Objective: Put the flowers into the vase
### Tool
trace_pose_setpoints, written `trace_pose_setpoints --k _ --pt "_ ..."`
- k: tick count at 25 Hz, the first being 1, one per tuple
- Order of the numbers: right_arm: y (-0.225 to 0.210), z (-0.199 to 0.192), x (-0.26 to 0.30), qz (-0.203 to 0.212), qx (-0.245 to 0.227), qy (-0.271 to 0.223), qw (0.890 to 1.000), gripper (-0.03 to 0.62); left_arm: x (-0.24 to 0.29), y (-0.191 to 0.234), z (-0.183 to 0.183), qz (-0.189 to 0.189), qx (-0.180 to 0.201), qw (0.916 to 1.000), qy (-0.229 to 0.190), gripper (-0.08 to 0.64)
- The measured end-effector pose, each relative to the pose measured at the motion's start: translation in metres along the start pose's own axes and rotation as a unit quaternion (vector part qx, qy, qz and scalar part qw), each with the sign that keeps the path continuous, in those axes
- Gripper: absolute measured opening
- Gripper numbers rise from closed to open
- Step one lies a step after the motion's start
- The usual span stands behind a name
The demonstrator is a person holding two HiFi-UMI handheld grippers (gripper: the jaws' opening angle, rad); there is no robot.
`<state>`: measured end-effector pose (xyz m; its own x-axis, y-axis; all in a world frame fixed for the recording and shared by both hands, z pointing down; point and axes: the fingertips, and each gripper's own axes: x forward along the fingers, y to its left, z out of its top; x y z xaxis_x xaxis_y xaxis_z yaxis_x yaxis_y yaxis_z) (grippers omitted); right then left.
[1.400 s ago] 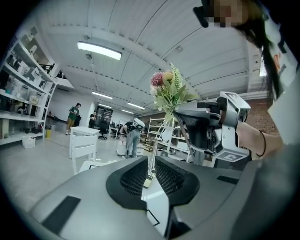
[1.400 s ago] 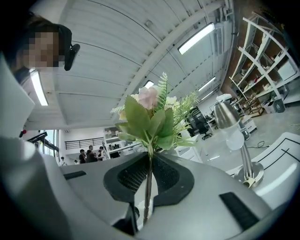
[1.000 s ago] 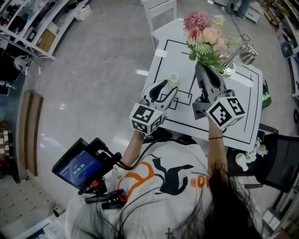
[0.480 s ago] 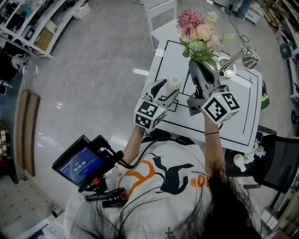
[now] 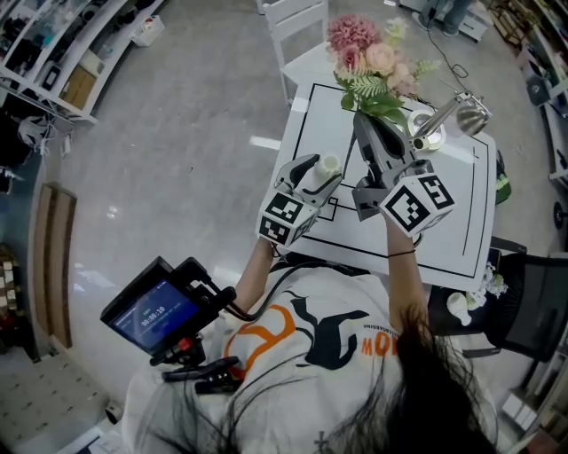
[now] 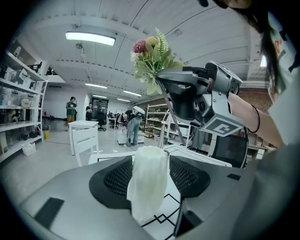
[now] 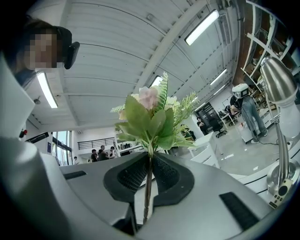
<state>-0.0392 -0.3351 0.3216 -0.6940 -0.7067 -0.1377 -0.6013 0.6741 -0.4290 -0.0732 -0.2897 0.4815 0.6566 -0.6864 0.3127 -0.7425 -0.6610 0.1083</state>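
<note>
A small pale ribbed vase (image 5: 329, 165) stands upright on the white table (image 5: 461, 204), near its left edge. My left gripper (image 5: 321, 168) is open, and the vase (image 6: 147, 183) stands between its two pads. To the right, my right gripper (image 5: 368, 120) is shut on the thin stem (image 7: 148, 187) of a bunch of pink flowers with green leaves (image 5: 373, 62). It holds the bunch upright over the table, and the blooms (image 7: 152, 117) stand above its jaws. The right gripper also shows in the left gripper view, up and to the right of the vase.
A metal desk lamp (image 5: 448, 115) stands at the table's far right. A white chair (image 5: 297, 18) stands beyond the table and a black chair (image 5: 532, 310) holding white objects (image 5: 461, 306) stands to its right. A device with a lit screen (image 5: 155, 310) hangs at my left side.
My left gripper has moved forward and down, so the vase that stood ahead of its fingertips now stands between them. The right gripper has shifted left with the flowers.
</note>
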Motion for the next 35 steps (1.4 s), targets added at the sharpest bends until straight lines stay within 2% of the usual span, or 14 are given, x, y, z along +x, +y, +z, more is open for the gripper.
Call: trace_pose_setpoints --k 6,13,21,29,35 --pt "-0.004 -0.001 0.006 -0.011 0.003 -0.005 1.0 0.038 0.002 0.002 -0.002 -0.003 -0.003 1.0 -0.003 0.242" --pt "0.0 -0.008 0.018 0.004 -0.033 -0.023 0.999 0.038 0.003 0.0 -0.004 -0.007 -0.001 1.0 -0.003 0.242" --pt "-0.006 -0.03 0.019 -0.002 -0.051 -0.03 0.998 0.038 0.004 0.001 -0.004 -0.008 -0.003 1.0 -0.004 0.242" --pt "0.001 -0.071 0.008 0.03 -0.086 -0.007 0.996 0.038 0.003 0.001 -0.004 -0.005 -0.006 0.9999 -0.006 0.242" --pt "0.001 -0.09 -0.004 0.023 -0.084 0.027 0.996 0.041 0.003 0.001 -0.004 -0.005 -0.008 0.9999 -0.008 0.242"
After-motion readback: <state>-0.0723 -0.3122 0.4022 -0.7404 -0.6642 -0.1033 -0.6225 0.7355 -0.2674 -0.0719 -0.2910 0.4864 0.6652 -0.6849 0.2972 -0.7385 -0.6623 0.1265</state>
